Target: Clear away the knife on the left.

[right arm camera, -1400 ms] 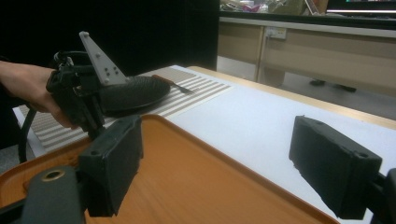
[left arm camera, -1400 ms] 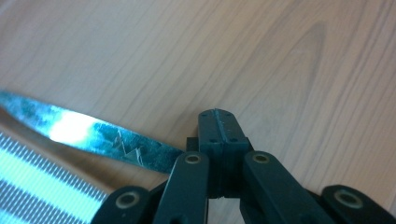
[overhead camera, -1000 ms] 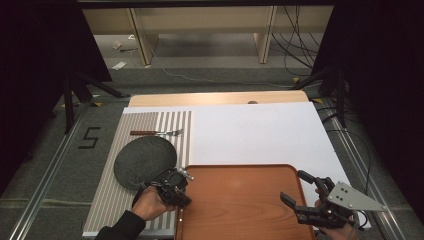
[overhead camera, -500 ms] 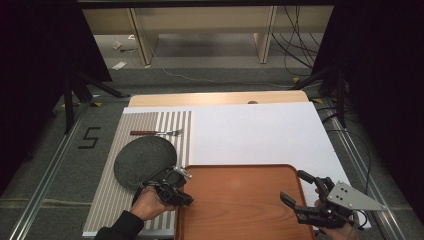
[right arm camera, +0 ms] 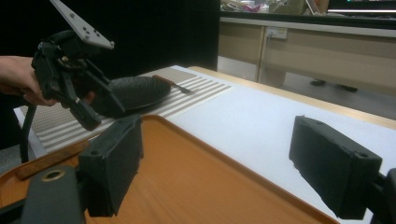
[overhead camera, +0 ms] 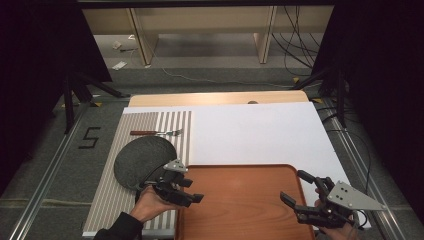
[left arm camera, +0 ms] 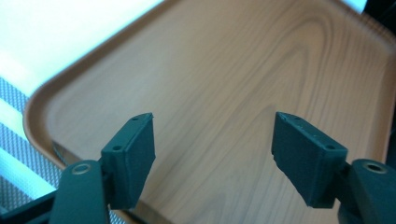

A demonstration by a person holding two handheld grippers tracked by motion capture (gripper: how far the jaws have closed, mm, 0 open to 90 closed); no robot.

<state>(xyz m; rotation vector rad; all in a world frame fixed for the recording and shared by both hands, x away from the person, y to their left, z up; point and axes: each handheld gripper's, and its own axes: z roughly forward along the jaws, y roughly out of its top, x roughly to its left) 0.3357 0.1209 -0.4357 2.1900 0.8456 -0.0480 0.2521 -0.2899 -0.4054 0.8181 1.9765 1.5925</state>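
A brown wooden tray lies at the table's near edge, and a dark round plate rests on a striped mat to its left. Beyond the plate lies a fork with a brown handle. My left gripper hangs open over the tray's left rim, just right of the plate, with nothing between its jaws. In the left gripper view it looks down onto the tray's bare wood. My right gripper is open and empty at the tray's right rim. From it I see the tray, plate and fork.
The striped mat covers the left of the table. A white sheet spreads across the middle and right, with a wooden table strip behind it. Beyond the table is floor with cables and furniture legs.
The left gripper has edged slightly right over the tray's left rim. The right gripper has stayed put.
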